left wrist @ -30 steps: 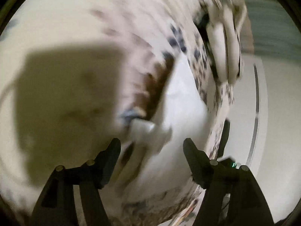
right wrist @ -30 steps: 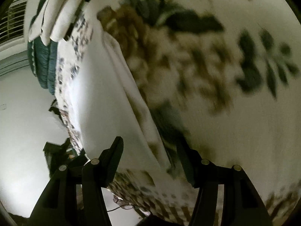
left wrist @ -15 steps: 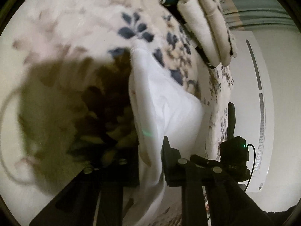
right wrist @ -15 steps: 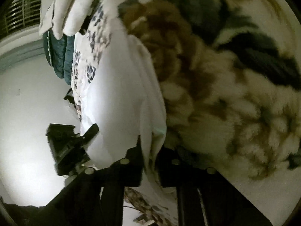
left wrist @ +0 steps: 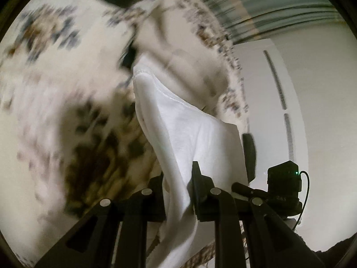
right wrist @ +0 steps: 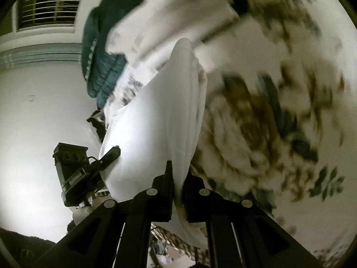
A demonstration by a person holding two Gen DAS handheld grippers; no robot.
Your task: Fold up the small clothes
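**Both grippers pinching one white garment above the floral blanket**

Left wrist view is showing the left gripper [left wrist: 177, 178] with its jaws drawn nearly together on a bunched edge of the white garment [left wrist: 189, 129], cloth spilling down between the fingers and below them. Ahead of the fingertips the garment is rising as a taut sheet, its hemmed edge running away up and to the left, so its long axis is lying roughly along the gripper's forward line. Off to the right, close by, the right gripper's dark body is appearing at the sheet's far corner. To the left and beyond, the floral blanket [left wrist: 55, 93] is spreading wide, blurred.

On the right wrist view the right gripper [right wrist: 178, 174] is likewise closed down on a gathered fold of the same garment [right wrist: 156, 116], which is stretching forward and leftward toward the other gripper. Neither hand looks nearer; each is holding one end. The blanket [right wrist: 279, 122] is filling the right side, seemingly open room for laying the cloth down. Farther off, pale folded cloth [right wrist: 169, 11] and a teal quilted item [right wrist: 100, 67] are crowding the far edge, a limit on carrying forward.
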